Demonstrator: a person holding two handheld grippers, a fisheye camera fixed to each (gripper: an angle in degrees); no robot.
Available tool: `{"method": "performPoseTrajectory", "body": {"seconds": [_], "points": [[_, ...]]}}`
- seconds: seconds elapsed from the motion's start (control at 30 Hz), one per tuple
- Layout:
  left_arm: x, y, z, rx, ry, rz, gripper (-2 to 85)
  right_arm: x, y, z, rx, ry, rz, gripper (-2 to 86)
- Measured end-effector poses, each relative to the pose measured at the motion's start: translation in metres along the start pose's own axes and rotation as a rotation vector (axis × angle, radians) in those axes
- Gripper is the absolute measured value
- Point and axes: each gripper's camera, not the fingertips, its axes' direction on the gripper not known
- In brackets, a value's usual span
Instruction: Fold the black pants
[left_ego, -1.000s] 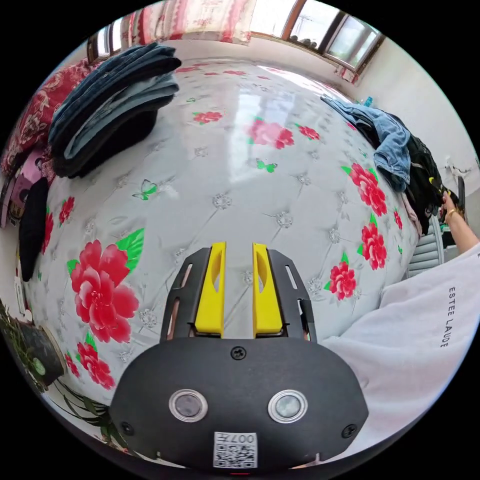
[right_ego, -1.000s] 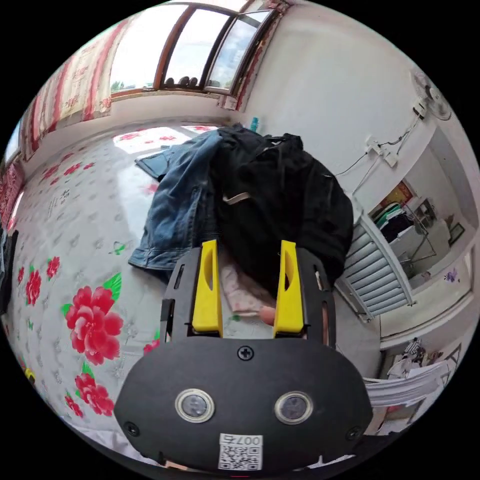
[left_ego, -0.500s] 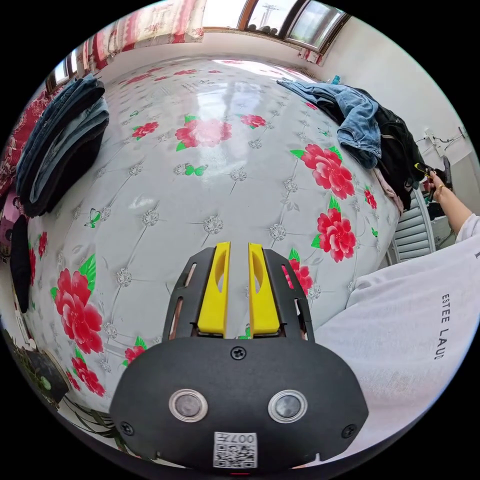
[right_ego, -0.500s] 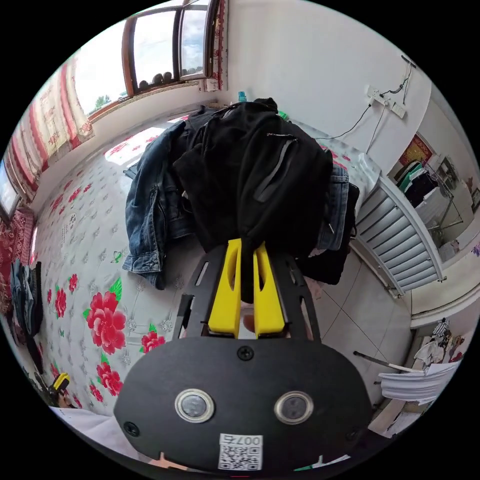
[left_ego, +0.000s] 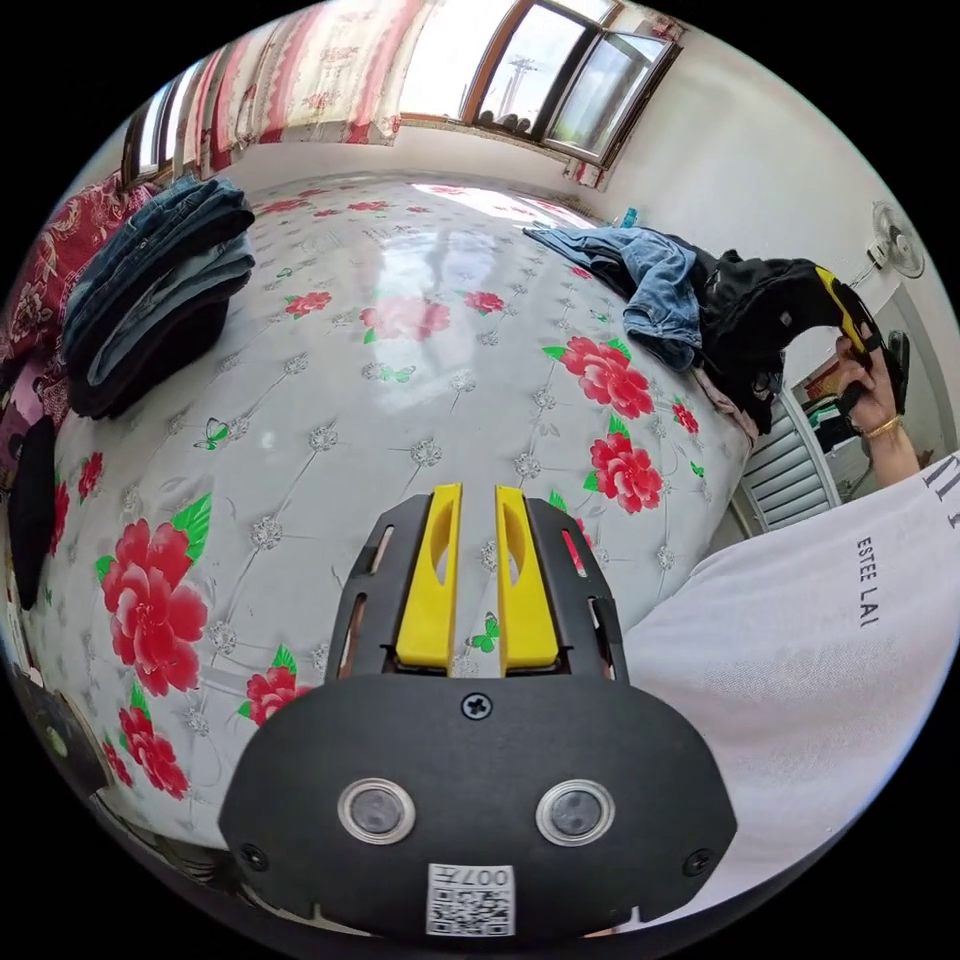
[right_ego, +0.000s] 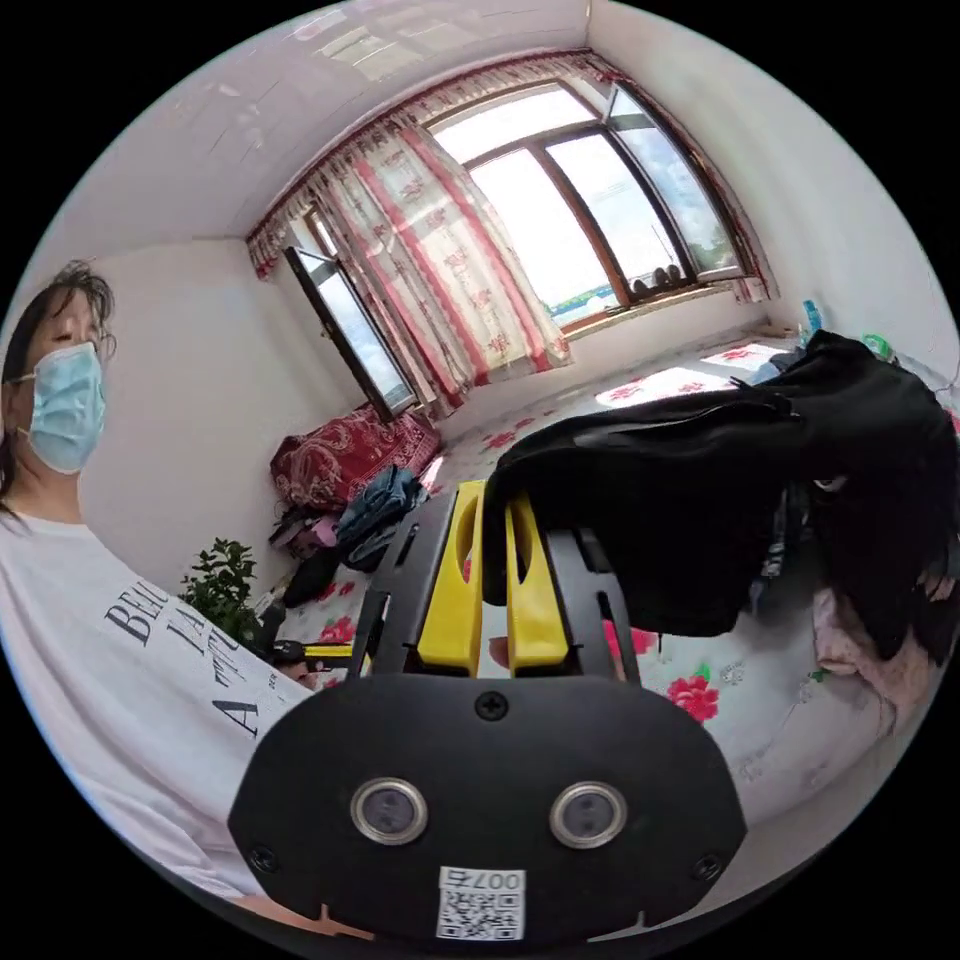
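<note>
Since the frame a second before, the black pants (right_ego: 700, 480) had been lifted off the heap of clothes (left_ego: 690, 300) at the far edge of the flowered mattress (left_ego: 400, 400), one end drawn out toward the camera. The right gripper (right_ego: 492, 520) had its yellow jaws clenched on that black cloth, the rest trailing back to the heap. The left gripper (left_ego: 470, 520) hung over the mattress, jaws nearly together with nothing between them. A stack of folded jeans (left_ego: 150, 280) sat well apart.
</note>
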Motion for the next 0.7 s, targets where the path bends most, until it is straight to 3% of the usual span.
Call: {"method": "performPoseTrajectory", "body": {"seconds": [0.13, 0.27, 0.37, 0.43, 0.6, 0.7], "points": [[-0.024, 0.035, -0.035, 0.050, -0.044, -0.050, 6.7, -0.105, 0.020, 0.110, -0.151, -0.368, -0.149, 0.7], [-0.079, 0.085, -0.084, 0.118, -0.186, -0.238, 6.4, -0.220, 0.068, 0.239, -0.464, -0.734, -0.302, 1.7], [-0.125, 0.134, -0.122, 0.153, -0.254, -0.434, 5.5, -0.263, 0.115, 0.320, -0.794, -0.778, -0.279, 3.0], [-0.144, 0.166, -0.145, 0.163, -0.311, -0.542, 4.8, -0.258, 0.133, 0.341, -0.863, -0.791, -0.211, 3.7], [-0.161, 0.239, -0.184, 0.140, -0.477, -0.643, 4.8, -0.177, 0.145, 0.326, -0.814, -0.461, -0.102, 6.3], [-0.160, 0.265, -0.199, 0.172, -0.476, -0.675, 6.6, -0.103, 0.158, 0.289, -0.807, -0.083, -0.019, 8.4]]}}
